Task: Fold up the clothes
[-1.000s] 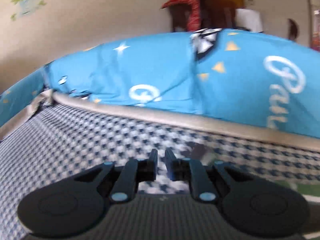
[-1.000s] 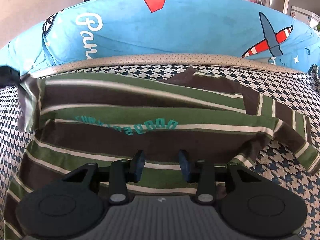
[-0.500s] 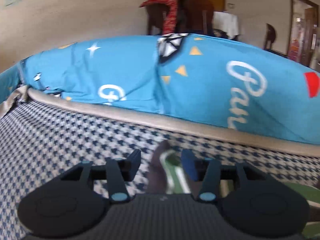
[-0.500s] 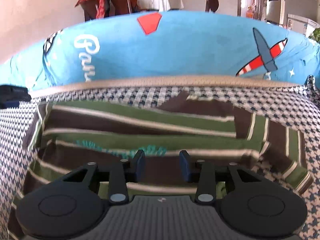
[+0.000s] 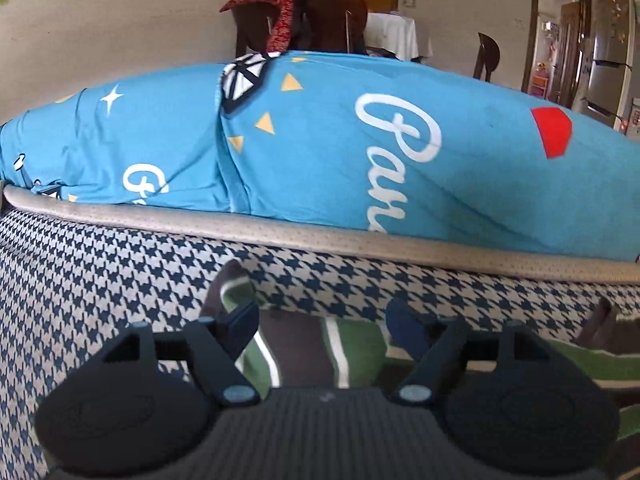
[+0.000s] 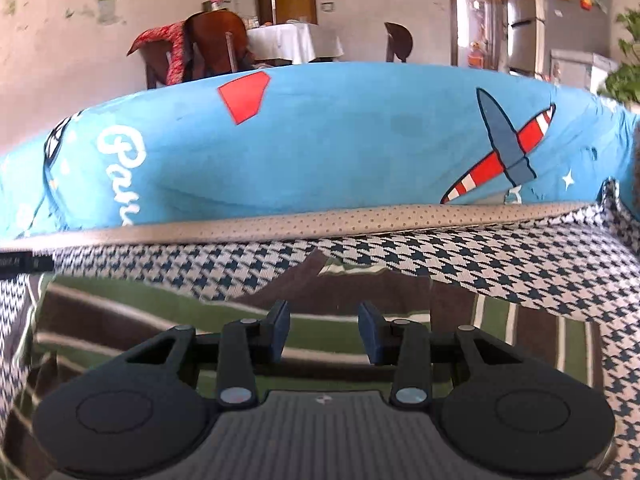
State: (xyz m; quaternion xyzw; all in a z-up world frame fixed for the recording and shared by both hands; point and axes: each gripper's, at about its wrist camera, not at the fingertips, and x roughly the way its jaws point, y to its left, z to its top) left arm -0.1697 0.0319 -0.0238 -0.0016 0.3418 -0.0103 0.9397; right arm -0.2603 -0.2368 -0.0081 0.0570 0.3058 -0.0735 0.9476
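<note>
Green-brown striped shirt (image 6: 168,320), folded flat

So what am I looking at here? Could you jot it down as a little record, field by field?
garment: striped shirt, green, brown and white, lying partly folded
surface: houndstooth cover, dark blue and white
behind it: blue quilt with a plane print and white lettering
left gripper: jaws opening, a shirt corner under them, not pinched
right gripper: jaws apart above the shirt, gripping nothing
background: chairs and a table with a white cloth
</note>
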